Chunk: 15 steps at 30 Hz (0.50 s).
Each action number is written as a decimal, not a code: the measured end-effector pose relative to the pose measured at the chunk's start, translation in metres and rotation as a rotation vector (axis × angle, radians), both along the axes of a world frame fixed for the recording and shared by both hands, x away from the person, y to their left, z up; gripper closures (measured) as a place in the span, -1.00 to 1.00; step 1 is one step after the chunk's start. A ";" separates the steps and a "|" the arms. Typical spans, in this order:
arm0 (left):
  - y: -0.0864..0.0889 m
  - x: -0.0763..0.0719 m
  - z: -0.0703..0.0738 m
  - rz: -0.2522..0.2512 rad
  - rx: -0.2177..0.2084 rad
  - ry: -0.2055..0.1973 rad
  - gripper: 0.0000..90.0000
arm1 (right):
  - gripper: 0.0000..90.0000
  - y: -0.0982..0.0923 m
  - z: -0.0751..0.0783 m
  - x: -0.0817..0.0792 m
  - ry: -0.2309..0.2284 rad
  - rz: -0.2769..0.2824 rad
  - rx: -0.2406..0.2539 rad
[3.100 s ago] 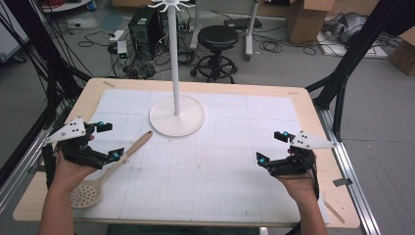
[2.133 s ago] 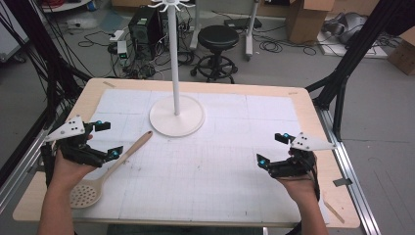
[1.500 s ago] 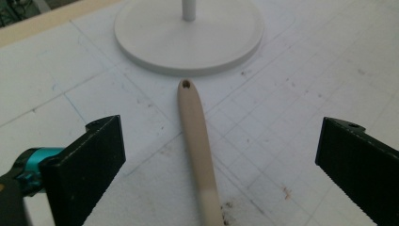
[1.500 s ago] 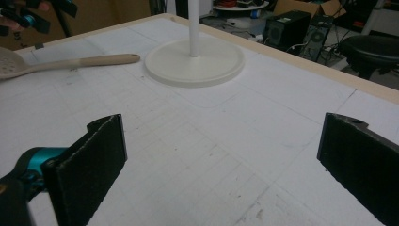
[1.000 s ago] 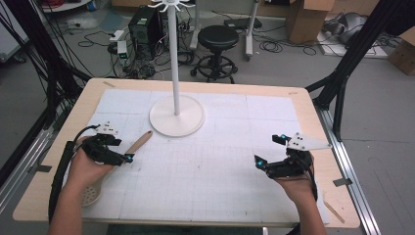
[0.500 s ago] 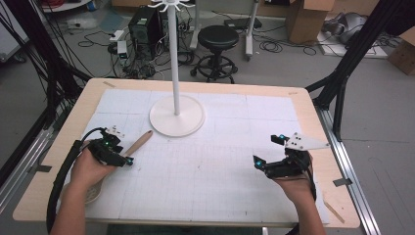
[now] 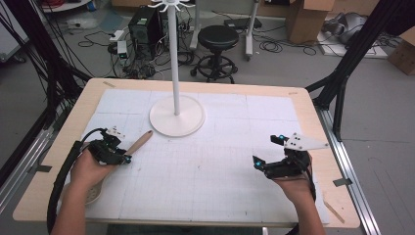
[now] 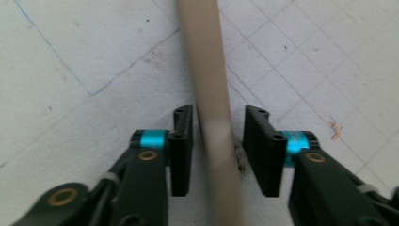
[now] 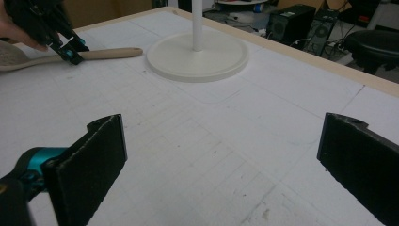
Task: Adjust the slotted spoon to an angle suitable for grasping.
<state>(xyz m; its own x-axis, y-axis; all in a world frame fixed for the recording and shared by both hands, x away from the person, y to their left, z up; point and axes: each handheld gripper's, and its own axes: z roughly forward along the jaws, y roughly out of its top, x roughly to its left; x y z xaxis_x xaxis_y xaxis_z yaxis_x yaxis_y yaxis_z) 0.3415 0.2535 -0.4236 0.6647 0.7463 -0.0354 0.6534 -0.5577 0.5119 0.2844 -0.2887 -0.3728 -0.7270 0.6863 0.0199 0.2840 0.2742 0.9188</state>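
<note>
At lower left, my left claw (image 8: 217, 150) straddles the wooden spoon (image 8: 212, 108), jaws apart, grip pending; right claw (image 9: 226, 169) idles, wide apart.

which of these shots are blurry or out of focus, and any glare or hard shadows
Left gripper view: the wooden handle between the open jaws is soft, the grid mat behind sharper. Right gripper view: the near jaws are blurred, the white stand base fairly crisp. High view: even light, soft shadows, no glare on the table.
</note>
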 end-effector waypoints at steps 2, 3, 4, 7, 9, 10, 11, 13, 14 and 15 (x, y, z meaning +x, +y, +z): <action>0.001 0.000 0.000 0.004 -0.010 0.004 0.60 | -0.99 0.000 0.000 0.000 0.000 0.000 -0.004; 0.000 0.000 0.000 0.005 -0.009 0.004 0.60 | -0.99 0.000 0.000 0.000 0.000 0.000 -0.004; 0.000 0.000 0.000 0.005 -0.002 0.004 0.60 | -0.99 0.000 0.000 0.000 -0.002 -0.001 -0.005; -0.001 -0.001 0.001 0.011 0.002 0.002 0.62 | -0.99 -0.001 0.000 0.000 0.001 -0.004 -0.008; -0.001 -0.001 0.001 0.009 -0.020 0.013 0.63 | -0.99 -0.001 0.000 0.000 -0.002 -0.006 -0.008; -0.001 -0.001 0.001 0.009 -0.020 0.013 0.64 | -0.99 -0.001 0.000 0.000 -0.002 -0.006 -0.008; 0.001 -0.002 0.004 -0.012 -0.062 0.017 0.65 | -0.99 -0.002 0.000 0.000 0.000 -0.007 -0.006; 0.002 -0.004 0.006 -0.019 -0.068 0.010 0.65 | -0.99 -0.002 0.000 -0.001 0.001 -0.009 -0.004; 0.003 -0.005 0.009 -0.020 -0.080 -0.001 0.65 | -0.99 -0.002 0.000 -0.001 0.001 -0.009 -0.004; 0.004 -0.006 0.012 -0.021 -0.092 -0.011 0.65 | -0.99 -0.003 0.000 0.000 0.001 -0.009 -0.004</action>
